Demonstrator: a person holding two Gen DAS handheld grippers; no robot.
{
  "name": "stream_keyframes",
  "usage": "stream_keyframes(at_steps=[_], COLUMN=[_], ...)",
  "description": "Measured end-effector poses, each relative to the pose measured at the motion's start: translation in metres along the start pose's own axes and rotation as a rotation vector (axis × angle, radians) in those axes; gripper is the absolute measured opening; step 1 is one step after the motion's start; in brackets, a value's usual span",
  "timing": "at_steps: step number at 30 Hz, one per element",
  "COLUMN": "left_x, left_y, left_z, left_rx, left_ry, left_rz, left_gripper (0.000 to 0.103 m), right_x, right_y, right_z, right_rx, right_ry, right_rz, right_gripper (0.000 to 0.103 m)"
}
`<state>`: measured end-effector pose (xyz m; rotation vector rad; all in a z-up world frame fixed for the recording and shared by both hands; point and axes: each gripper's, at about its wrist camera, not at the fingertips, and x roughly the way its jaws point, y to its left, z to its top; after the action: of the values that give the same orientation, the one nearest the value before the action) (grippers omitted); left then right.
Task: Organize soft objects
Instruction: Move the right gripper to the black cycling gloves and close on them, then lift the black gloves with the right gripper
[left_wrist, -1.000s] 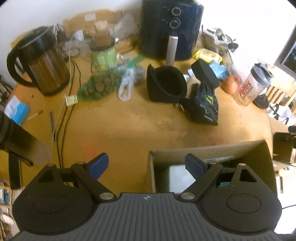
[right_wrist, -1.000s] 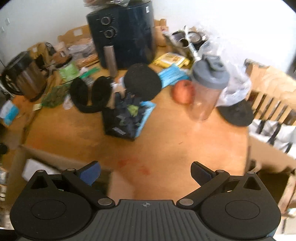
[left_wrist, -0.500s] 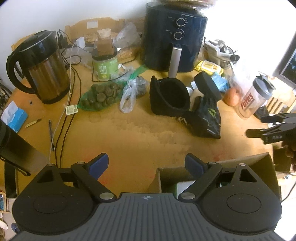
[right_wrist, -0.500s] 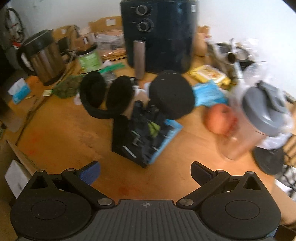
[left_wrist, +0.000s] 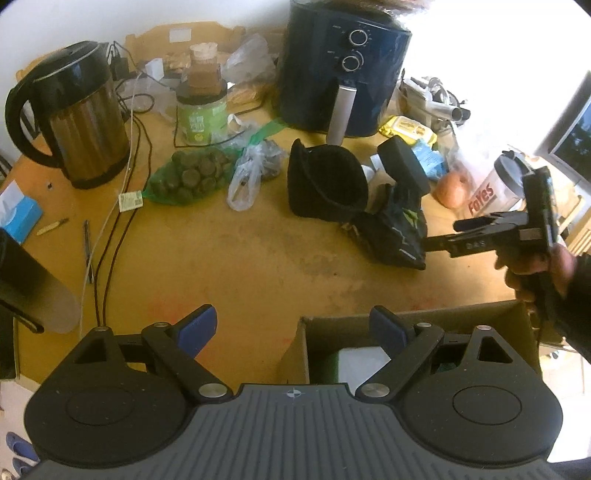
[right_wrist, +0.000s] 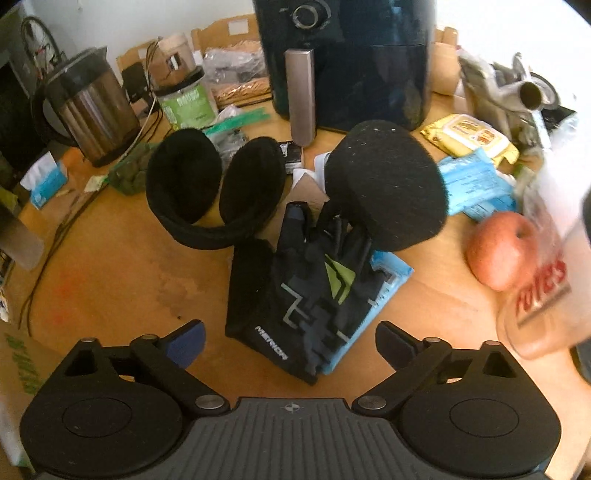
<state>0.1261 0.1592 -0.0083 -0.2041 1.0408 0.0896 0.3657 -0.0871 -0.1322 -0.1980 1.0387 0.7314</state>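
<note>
Your right gripper is spread wide over the black glove, nothing gripped yet.

The glove lies flat on the wooden table on a blue packet, its cuff end between your right fingertips but ahead of them, not touched; those jaws have just been closing a little. The black earmuffs sit just behind it. Your left gripper hangs open and empty, its right finger over the cardboard box.

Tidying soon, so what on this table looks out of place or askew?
The black glove lies crumpled half on a blue packet, and the round black foam pad leans tilted over its fingers.
</note>
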Motion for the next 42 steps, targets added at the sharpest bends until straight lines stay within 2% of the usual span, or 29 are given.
stream_keyframes(at_steps=[3,5,7,11,13,14,18,19,24,30,34,38,39,40,41,42], left_x=[-0.001,-0.001,-0.002,-0.005,-0.007,-0.007,-0.01,-0.009,-0.009,-0.008,-0.007,-0.008,-0.008,-0.008,-0.008,-0.008], left_y=[0.002,0.005,0.008,0.014,0.017,0.018,0.023,0.023,0.022,0.015,0.01,0.007,0.006,0.006,0.005,0.004], left_z=[-0.004,-0.005,-0.007,-0.011,-0.013,-0.013,-0.013,-0.013,-0.009,-0.002,0.004,0.01,0.01,0.011,0.012,0.013], left_rx=[-0.012,-0.024,-0.04,-0.068,-0.081,-0.087,-0.108,-0.11,-0.105,-0.052,-0.021,-0.009,-0.008,-0.005,-0.001,0.003], left_ry=[0.006,0.009,0.011,0.009,0.008,0.007,0.0,-0.001,-0.004,-0.019,-0.035,-0.052,-0.056,-0.059,-0.061,-0.062], left_rz=[0.008,0.013,0.017,0.024,0.029,0.031,0.032,0.032,0.021,0.011,0.002,-0.007,-0.011,-0.016,-0.021,-0.024], left_gripper=[0.091,0.091,0.091,0.091,0.091,0.091,0.09,0.09,0.09,0.09,0.09,0.09,0.09,0.09,0.09,0.09], right_x=[0.014,0.023,0.034,0.05,0.058,0.06,0.06,0.059,0.046,0.018,0.001,-0.002,0.001,0.004,0.008,0.011], right_y=[0.005,0.007,0.008,0.01,0.01,0.01,0.014,0.016,0.017,0.014,0.01,0.003,0.001,0.0,-0.003,-0.007], right_z=[0.003,0.005,0.007,0.011,0.011,0.01,0.011,0.011,0.013,0.02,0.021,0.015,0.013,0.011,0.009,0.008], right_rx=[-0.044,-0.067,-0.078,-0.099,-0.103,-0.102,-0.102,-0.107,-0.112,-0.094,-0.087,-0.062,-0.054,-0.048,-0.034,-0.017], right_ry=[0.0,0.003,0.018,0.037,0.054,0.056,0.046,0.042,0.011,-0.046,-0.078,-0.067,-0.057,-0.051,-0.045,-0.048], right_rz=[-0.015,-0.023,-0.028,-0.025,-0.016,-0.01,0.024,0.012,0.012,0.043,0.031,0.018,-0.009,-0.034,-0.051,-0.056], right_gripper=[0.093,0.087,0.073,0.057,0.044,0.041,0.005,0.002,0.002,0.002,0.002,0.004,0.011,0.03,0.041,0.063])
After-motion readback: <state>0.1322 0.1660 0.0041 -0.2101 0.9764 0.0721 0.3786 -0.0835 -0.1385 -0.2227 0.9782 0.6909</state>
